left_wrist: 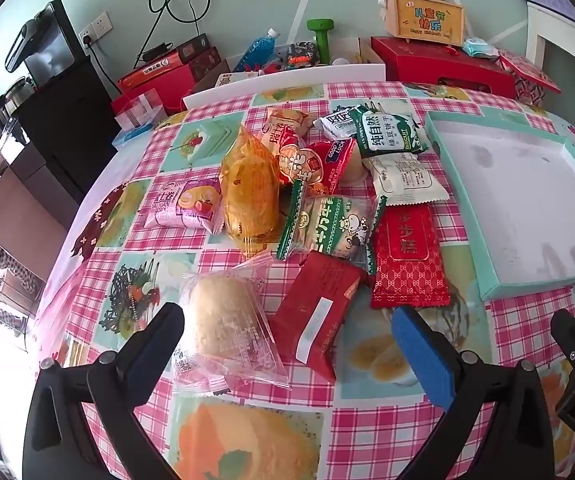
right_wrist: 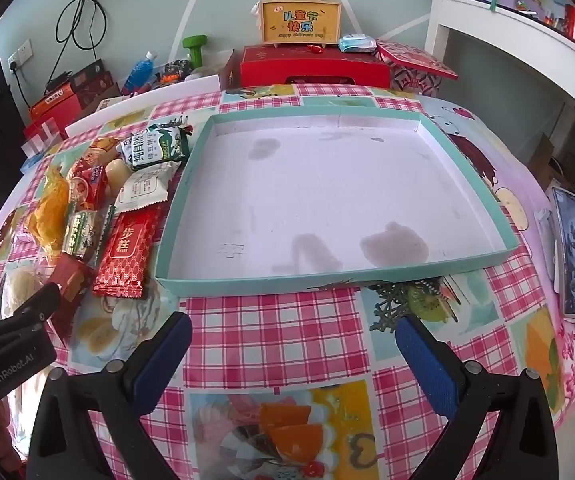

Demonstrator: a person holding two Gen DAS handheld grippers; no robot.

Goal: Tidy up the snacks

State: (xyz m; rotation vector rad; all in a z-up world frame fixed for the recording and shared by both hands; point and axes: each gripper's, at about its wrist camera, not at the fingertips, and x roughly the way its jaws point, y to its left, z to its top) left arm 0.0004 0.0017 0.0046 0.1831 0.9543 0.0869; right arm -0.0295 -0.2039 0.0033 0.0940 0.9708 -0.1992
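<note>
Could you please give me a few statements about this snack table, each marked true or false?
1. The shallow teal-rimmed cardboard tray holds no snacks. True.
2. The left tool is clamped on the clear-wrapped pale round pastry. False: its jaws stand open, holding nothing.
3. The long red patterned snack packet lies beside the tray, outside it. True.
4. The right tool holds the green-and-white biscuit packet. False: it is open and empty, and the packet lies on the pink checked tablecloth.

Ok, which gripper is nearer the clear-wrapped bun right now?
Left. The left gripper hangs open right over the clear-wrapped bun; the right gripper hangs open off to the side, before the teal tray.
</note>
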